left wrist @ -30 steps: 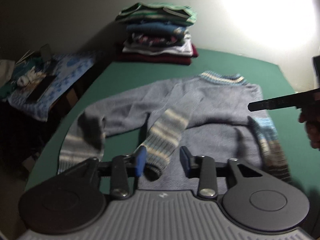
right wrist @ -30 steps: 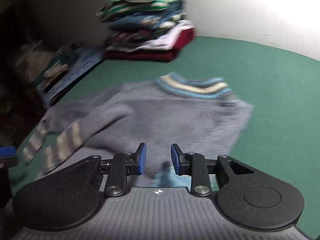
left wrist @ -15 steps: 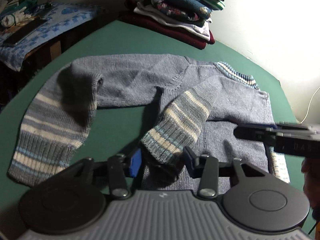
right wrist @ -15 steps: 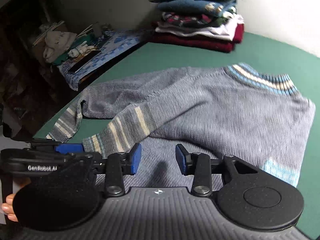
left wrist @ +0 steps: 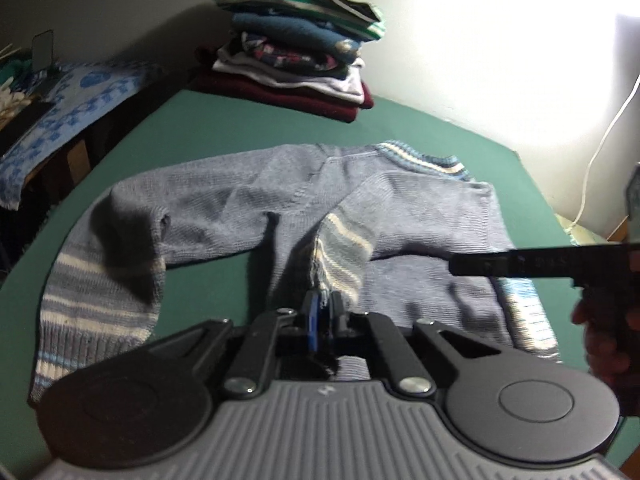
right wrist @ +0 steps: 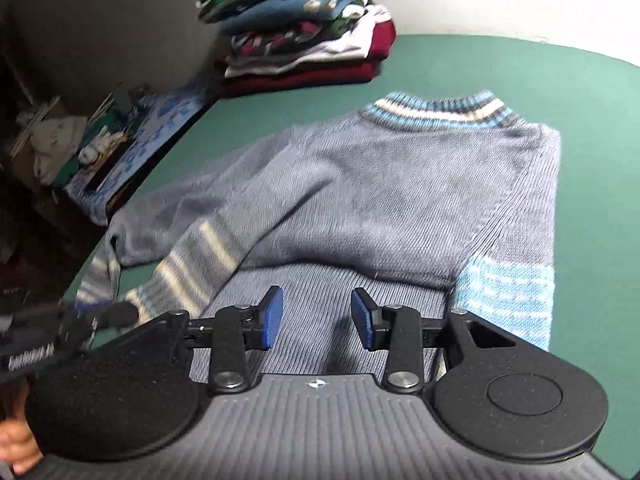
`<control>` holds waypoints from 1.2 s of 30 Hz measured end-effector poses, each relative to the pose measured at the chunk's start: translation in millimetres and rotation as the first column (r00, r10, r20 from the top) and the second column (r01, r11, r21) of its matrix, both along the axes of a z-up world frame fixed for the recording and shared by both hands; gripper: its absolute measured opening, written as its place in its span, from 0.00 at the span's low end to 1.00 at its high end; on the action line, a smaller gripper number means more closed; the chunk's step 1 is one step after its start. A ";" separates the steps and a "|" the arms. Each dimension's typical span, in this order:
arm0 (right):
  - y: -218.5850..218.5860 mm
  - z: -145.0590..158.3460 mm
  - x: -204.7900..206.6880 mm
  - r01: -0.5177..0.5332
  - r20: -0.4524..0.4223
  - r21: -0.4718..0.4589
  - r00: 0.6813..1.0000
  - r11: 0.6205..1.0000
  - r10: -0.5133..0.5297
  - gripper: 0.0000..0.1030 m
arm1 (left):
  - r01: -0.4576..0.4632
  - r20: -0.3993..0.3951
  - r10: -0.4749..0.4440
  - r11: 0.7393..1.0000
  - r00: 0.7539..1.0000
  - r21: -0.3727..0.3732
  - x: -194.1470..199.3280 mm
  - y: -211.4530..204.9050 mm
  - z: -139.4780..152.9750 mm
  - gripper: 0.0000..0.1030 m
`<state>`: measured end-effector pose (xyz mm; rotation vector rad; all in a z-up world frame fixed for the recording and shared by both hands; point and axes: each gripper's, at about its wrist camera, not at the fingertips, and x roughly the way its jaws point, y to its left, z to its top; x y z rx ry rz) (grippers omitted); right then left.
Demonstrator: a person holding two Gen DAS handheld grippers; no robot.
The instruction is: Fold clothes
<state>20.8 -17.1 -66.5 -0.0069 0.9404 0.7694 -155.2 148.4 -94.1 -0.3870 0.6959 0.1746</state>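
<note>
The left gripper (left wrist: 325,322) has its blue pads pressed together on the striped cuff (left wrist: 340,276) of a sleeve, pinching the knit at the cuff's near end. That sleeve (left wrist: 384,216) runs from the pinch up across the front of the grey-blue sweater (left wrist: 432,216) toward its far right shoulder, so it lies folded over the body. The right gripper (right wrist: 317,320) stands with its jaws partly apart and nothing between the pads; it hovers above the lower part of the sweater's body, with ribbed knit showing under the gap. In the left wrist view the right gripper reaches in from the right edge as a dark bar, with the hand that holds it (left wrist: 608,332) beside it. The sweater lies flat on the green table (left wrist: 400,120), striped collar (right wrist: 436,110) at the far end. Its other sleeve (left wrist: 132,232) stretches out to the left and bends back toward the camera, ending in a striped cuff near the table edge. At the far end of the table, well apart from the sweater, stands a stack of folded clothes (left wrist: 296,52). Left of the table lies a blue patterned cloth (left wrist: 64,112).
</note>
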 end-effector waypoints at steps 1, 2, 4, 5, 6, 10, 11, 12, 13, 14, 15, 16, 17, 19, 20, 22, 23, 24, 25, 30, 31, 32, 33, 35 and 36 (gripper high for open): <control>-0.3 1.5 2.6 -0.001 0.006 0.001 1.000 1.000 0.001 0.39 | 0.020 0.014 -0.020 1.000 1.000 0.000 -1.8 -6.0 4.4 0.01; -1.1 3.1 6.4 0.005 0.011 0.001 1.000 1.000 -0.005 0.39 | 0.043 0.025 -0.043 0.999 0.999 0.006 -3.3 -13.0 8.4 0.01; -4.0 6.4 16.6 0.031 0.013 0.006 0.999 0.999 -0.031 0.40 | 0.093 0.041 -0.093 0.995 0.995 0.022 -4.5 -29.3 14.9 0.01; -6.2 8.1 23.1 0.053 0.008 0.013 0.999 0.998 -0.053 0.41 | 0.117 0.044 -0.118 0.993 0.992 0.029 -4.9 -36.9 16.9 0.01; -8.1 9.8 29.9 0.078 -0.001 0.025 0.997 0.997 -0.078 0.44 | 0.141 0.044 -0.142 0.989 0.989 0.036 -5.3 -44.5 18.4 0.01; -13.2 15.4 56.3 0.163 -0.050 0.076 0.986 0.984 -0.159 0.57 | 0.214 0.037 -0.217 0.975 0.976 0.064 -7.3 -71.6 22.2 0.01; -12.7 15.8 61.2 0.163 -0.068 0.087 0.985 0.983 -0.157 0.57 | 0.225 0.033 -0.228 0.971 0.973 0.075 -8.1 -77.5 22.7 0.01; -10.9 14.6 64.1 0.154 -0.088 0.091 0.985 0.984 -0.146 0.57 | 0.236 0.029 -0.240 0.968 0.970 0.086 -8.9 -83.4 23.3 0.01; -8.7 12.8 66.1 0.140 -0.108 0.092 0.986 0.986 -0.130 0.57 | 0.244 0.024 -0.247 0.965 0.969 0.094 -9.7 -88.2 23.4 0.01; -6.1 10.5 66.7 0.136 -0.113 0.080 0.985 0.987 -0.127 0.57 | 0.248 0.017 -0.251 0.964 0.968 0.101 -10.6 -92.0 22.9 0.01; -3.3 8.2 66.6 0.136 -0.114 0.062 0.985 0.989 -0.128 0.56 | 0.247 0.010 -0.250 0.963 0.968 0.105 -11.4 -94.7 22.0 0.01; -1.5 5.0 66.3 0.139 -0.109 0.039 0.985 0.989 -0.134 0.55 | 0.246 0.003 -0.247 0.963 0.969 0.107 -12.2 -97.0 21.0 0.01; -0.1 1.5 65.9 0.145 -0.102 0.013 0.985 0.989 -0.143 0.50 | 0.244 -0.001 -0.245 0.964 0.969 0.106 -13.0 -98.8 20.7 0.01; -3.1 -6.0 66.6 0.136 -0.119 0.004 0.984 0.991 -0.135 0.40 | 0.243 -0.001 -0.244 0.965 0.970 0.102 -15.1 -102.0 21.7 0.01; -5.7 -9.3 67.4 0.131 -0.132 0.004 0.983 0.991 -0.129 0.28 | 0.247 0.002 -0.249 0.963 0.969 0.110 -16.5 -104.3 24.1 0.01; -11.8 -11.6 68.4 0.113 -0.150 0.017 0.983 0.993 -0.110 0.04 | 0.257 0.008 -0.260 0.958 0.966 0.128 -19.1 -109.2 30.5 0.01; -16.5 -9.5 68.1 0.108 -0.151 0.034 0.983 0.994 -0.102 0.04 | 0.262 0.012 -0.266 0.956 0.964 0.135 -20.4 -111.3 34.3 0.01; -21.8 -6.3 67.5 0.104 -0.150 0.054 0.984 0.993 -0.095 0.04 | 0.269 0.017 -0.274 0.953 0.962 0.135 -21.6 -113.1 38.7 0.01; -27.1 -1.3 65.6 0.098 -0.139 0.071 0.986 0.993 -0.088 0.04 | 0.278 0.025 -0.284 0.952 0.959 0.129 -22.8 -114.3 43.5 0.01; -53.4 21.1 52.5 0.058 -0.061 0.072 0.997 0.996 -0.054 0.04 | 0.365 0.067 -0.373 0.925 0.925 0.108 -30.1 -127.5 67.5 0.01; -58.3 23.8 50.2 0.051 -0.051 0.066 0.998 0.996 -0.048 0.04 | 0.386 0.063 -0.394 0.916 0.917 0.110 -30.7 -131.6 69.3 0.01; -63.4 24.5 48.3 0.048 -0.049 0.059 0.998 0.997 -0.045 0.04 | 0.409 0.056 -0.416 0.906 0.907 0.111 -30.9 -136.0 69.7 0.01; -68.7 23.6 45.7 0.045 -0.050 0.050 0.998 0.998 -0.043 0.04 | 0.433 0.045 -0.439 0.895 0.897 0.107 -30.8 -140.5 68.1 0.01; -78.0 20.1 40.0 0.045 -0.053 0.031 0.998 0.999 -0.043 0.04 | 0.481 0.018 -0.485 0.871 0.874 0.097 -31.0 -149.5 63.0 0.01; -81.7 17.5 37.3 0.048 -0.056 0.022 0.997 0.999 -0.047 0.04 | 0.501 0.007 -0.503 0.861 0.864 0.088 -31.0 -153.3 60.4 0.01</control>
